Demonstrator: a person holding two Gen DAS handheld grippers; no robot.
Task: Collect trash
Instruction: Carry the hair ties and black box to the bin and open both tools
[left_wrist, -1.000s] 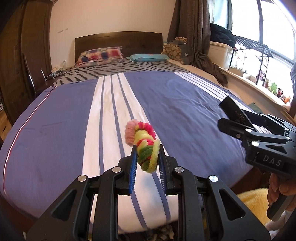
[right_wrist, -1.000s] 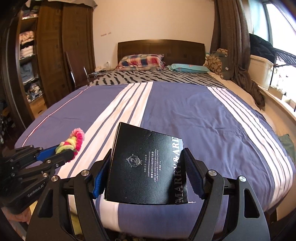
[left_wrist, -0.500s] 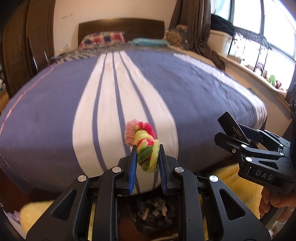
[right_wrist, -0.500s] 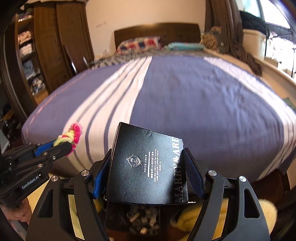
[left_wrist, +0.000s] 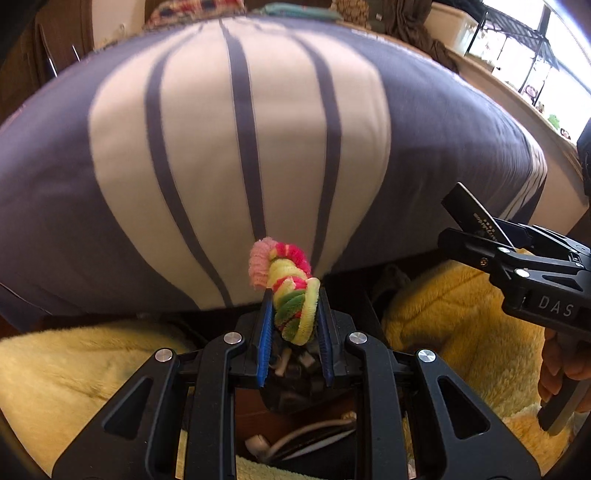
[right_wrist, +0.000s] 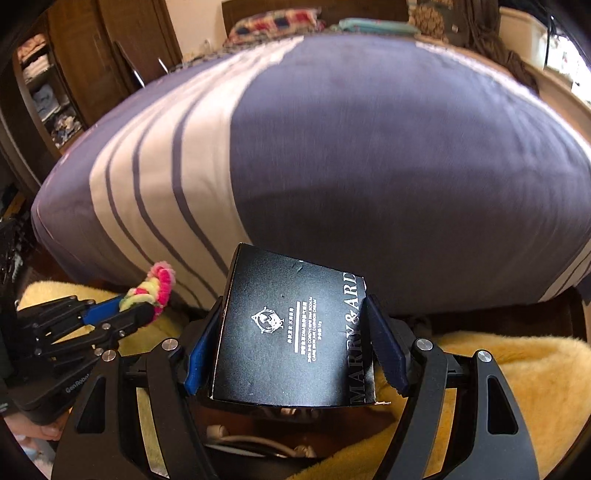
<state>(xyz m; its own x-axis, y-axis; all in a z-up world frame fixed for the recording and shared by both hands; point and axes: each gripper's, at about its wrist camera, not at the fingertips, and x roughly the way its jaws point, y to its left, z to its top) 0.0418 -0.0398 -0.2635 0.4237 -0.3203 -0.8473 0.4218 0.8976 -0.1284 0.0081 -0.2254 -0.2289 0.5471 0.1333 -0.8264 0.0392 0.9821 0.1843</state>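
Left gripper (left_wrist: 293, 314): its blue pads are clamped on a fuzzy twisted bundle of pink, yellow and green chenille (left_wrist: 290, 286), most of which sticks out past the fingertips.
Right gripper (right_wrist: 295, 339): jaws set wide and pressed on both sides of a flat black cardboard box with white lettering (right_wrist: 291, 332), held tilted.
Setting: both tools hang over the foot of a bed under a purple cover with white stripes (left_wrist: 236, 140); a yellow fleece blanket (left_wrist: 454, 317) lies on either side below.
Target below: a dark container (left_wrist: 295, 387) sits under the grippers, with pale scraps and white cable visible inside; whether it is the trash bin cannot be told for certain.
Done: both pieces are off the bed and in hand.
Left: neither piece is released yet; judging by the angle, lowering and letting go over the container comes next.
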